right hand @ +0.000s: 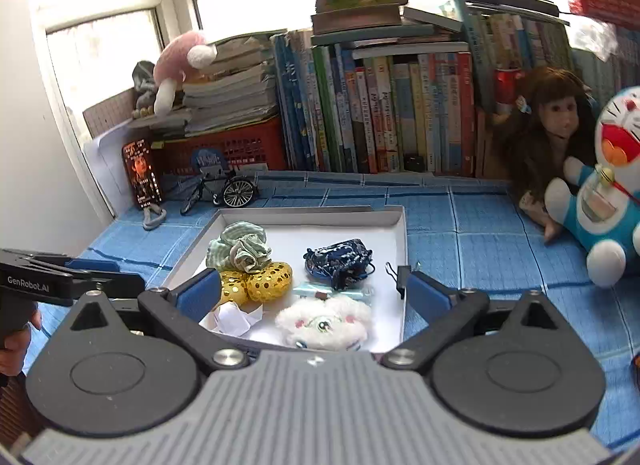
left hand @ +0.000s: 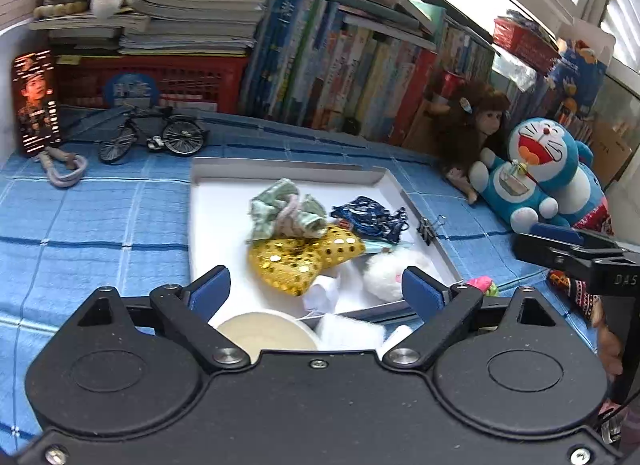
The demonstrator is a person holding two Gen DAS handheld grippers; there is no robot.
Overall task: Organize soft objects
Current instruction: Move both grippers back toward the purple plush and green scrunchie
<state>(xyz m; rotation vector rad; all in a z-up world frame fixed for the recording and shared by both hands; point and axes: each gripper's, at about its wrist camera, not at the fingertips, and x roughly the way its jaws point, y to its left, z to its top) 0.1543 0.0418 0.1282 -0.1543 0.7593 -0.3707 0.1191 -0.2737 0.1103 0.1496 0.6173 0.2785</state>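
Both grippers hang over the white tray (right hand: 394, 221) with jaws spread wide and nothing between the blue pads: the left gripper (left hand: 316, 285), the right gripper (right hand: 314, 289). In the tray lie a green striped cloth (right hand: 240, 251), gold sequined pouch (right hand: 260, 283), dark blue pouch (right hand: 340, 263) and white plush toy (right hand: 324, 323), all untouched.

You are at a desk or shelf top in a home, likely a child's room or study corner. Evidence: a blue checked cloth (right hand: 480, 225) covering the surface; a long row of upright books (right hand: 392, 117) at the back; stacked booklets on a red plastic crate (right hand: 240, 145); a Doraemon plush (left hand: 548, 173) beside a long-haired doll (right hand: 548, 133); a miniature bicycle (left hand: 152, 135); a bright window (right hand: 248, 1) behind.
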